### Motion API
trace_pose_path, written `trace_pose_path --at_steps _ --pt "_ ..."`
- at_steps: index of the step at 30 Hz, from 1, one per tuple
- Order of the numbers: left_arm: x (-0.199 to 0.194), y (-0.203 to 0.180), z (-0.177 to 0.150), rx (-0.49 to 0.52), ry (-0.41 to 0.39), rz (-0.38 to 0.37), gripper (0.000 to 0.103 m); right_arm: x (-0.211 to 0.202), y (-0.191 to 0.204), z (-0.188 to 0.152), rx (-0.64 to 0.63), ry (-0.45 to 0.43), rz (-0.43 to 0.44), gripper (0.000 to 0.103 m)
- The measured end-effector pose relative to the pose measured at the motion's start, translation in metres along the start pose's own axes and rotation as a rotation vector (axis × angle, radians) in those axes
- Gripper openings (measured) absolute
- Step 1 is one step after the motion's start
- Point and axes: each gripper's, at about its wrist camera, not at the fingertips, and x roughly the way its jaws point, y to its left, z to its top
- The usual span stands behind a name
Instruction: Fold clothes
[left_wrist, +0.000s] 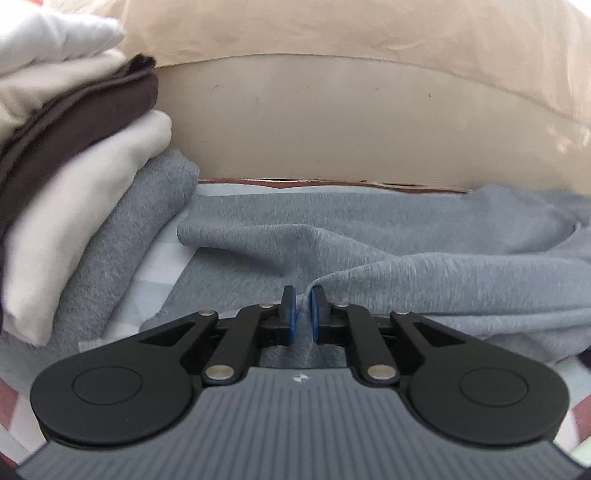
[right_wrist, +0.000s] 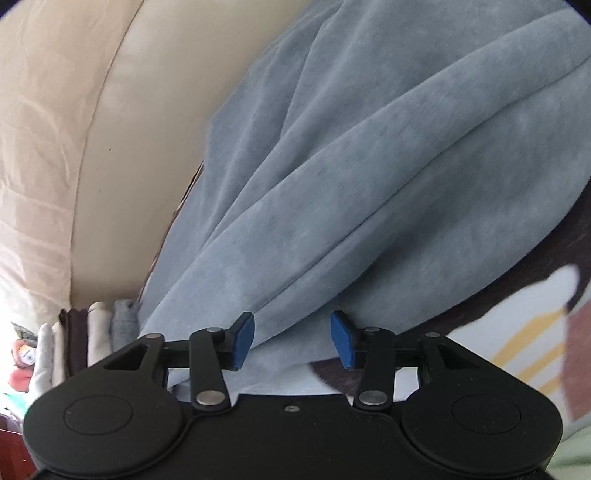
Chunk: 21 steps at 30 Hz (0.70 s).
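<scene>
**Grey sweatshirt gripped on one side**

Grey sweatshirt (left_wrist: 406, 254) rumpled across checked bedsheet (left_wrist: 162, 273), pinched in a fold by narrow left gripper (left_wrist: 302, 314). Right gripper (right_wrist: 291, 341) spread wide around draped cloth, pads clear. Folded stack (left_wrist: 74, 166) just beside, cream headboard (left_wrist: 332, 129) behind.

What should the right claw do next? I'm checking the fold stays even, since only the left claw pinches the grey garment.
Probably close the right claw on the grey garment lying between its open pads; the left claw already pinches a fold.
</scene>
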Motion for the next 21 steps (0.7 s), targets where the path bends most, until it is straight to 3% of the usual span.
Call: trace_pose_path --at_steps 4,6,9,10,11,12,14,17,21 --pt "-0.01 0.003 -0.004 -0.013 0.024 -0.008 0.009 0.014 0.011 0.002 0.037 -0.008 -0.006 0.058" --pt "-0.003 0.0 -0.011 -0.007 0.089 -0.011 0.009 0.021 0.015 0.004 0.053 -0.028 -0.033 0.064" --pt "0.01 -0.004 -0.02 0.013 0.169 -0.012 0.009 0.031 0.017 0.003 0.08 -0.055 -0.084 0.065" --pt "0.009 -0.003 -0.02 0.004 0.163 -0.019 0.009 0.033 0.016 0.001 0.085 -0.076 -0.091 0.054" --pt "0.008 0.0 -0.018 -0.013 0.153 -0.029 0.009 0.034 0.013 -0.002 0.092 -0.102 -0.084 0.036" --pt "0.006 0.003 -0.017 -0.03 0.142 -0.04 0.009 0.034 0.011 -0.006 0.104 -0.122 -0.072 0.007" --pt "0.002 0.015 -0.015 -0.094 0.128 -0.073 0.01 0.027 0.004 -0.015 0.171 -0.153 -0.014 0.008" --pt "-0.008 0.032 -0.015 -0.165 0.119 -0.139 0.01 -0.001 -0.005 -0.031 0.286 -0.172 0.152 0.007" --pt "-0.01 0.038 -0.023 -0.111 0.192 -0.166 0.034 -0.045 -0.01 -0.035 0.315 -0.133 0.352 0.008"
